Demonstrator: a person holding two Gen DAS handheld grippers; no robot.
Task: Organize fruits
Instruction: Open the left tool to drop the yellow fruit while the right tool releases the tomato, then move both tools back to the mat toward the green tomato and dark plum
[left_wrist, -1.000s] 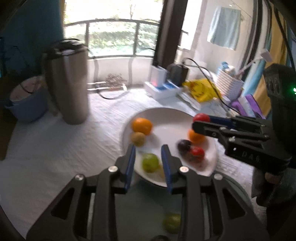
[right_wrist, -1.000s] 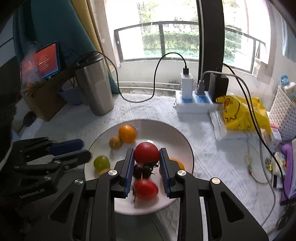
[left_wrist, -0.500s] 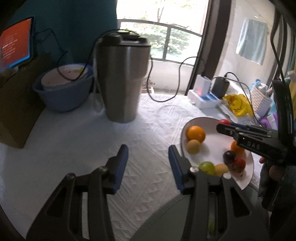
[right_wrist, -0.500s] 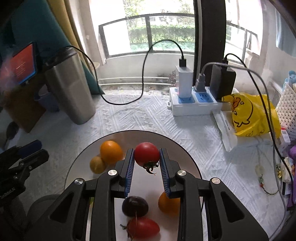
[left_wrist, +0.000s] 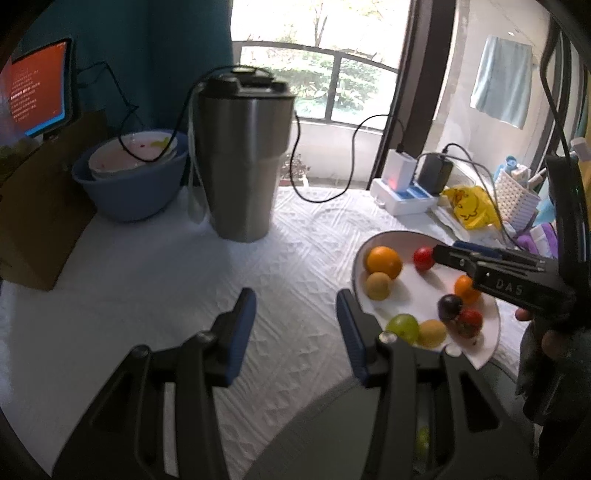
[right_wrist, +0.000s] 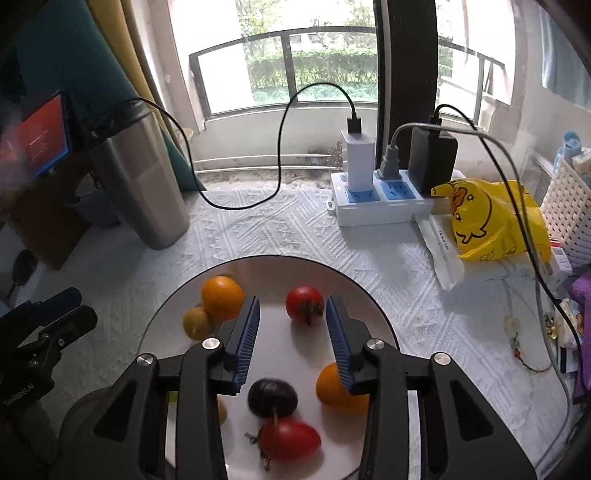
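Note:
A white plate (right_wrist: 373, 299) (left_wrist: 491, 325) holds several fruits. A red tomato (right_wrist: 305, 305) (left_wrist: 423, 258) lies on the plate's far part, just beyond my right gripper (right_wrist: 291, 319), which is open and empty above the plate. Around it lie a big orange (right_wrist: 222, 297) (left_wrist: 383, 262), a small yellow fruit (right_wrist: 197, 322), a dark plum (right_wrist: 272, 398), a small orange (right_wrist: 332, 391) and an oval red tomato (right_wrist: 291, 440). A green fruit (left_wrist: 402, 328) sits at the plate's near rim. My left gripper (left_wrist: 295, 325) is open and empty over the white cloth, left of the plate.
A steel tumbler (left_wrist: 242, 158) and a blue bowl (left_wrist: 129, 184) stand at the back left. A power strip with chargers and cables (right_wrist: 380, 203), a yellow bag (right_wrist: 487, 221) and a white basket (right_wrist: 569, 214) crowd the back right. A tablet (left_wrist: 37, 92) glows on the left.
My right gripper opened and let the red tomato down onto the plate. My left gripper swung left away from the plate and opened wider.

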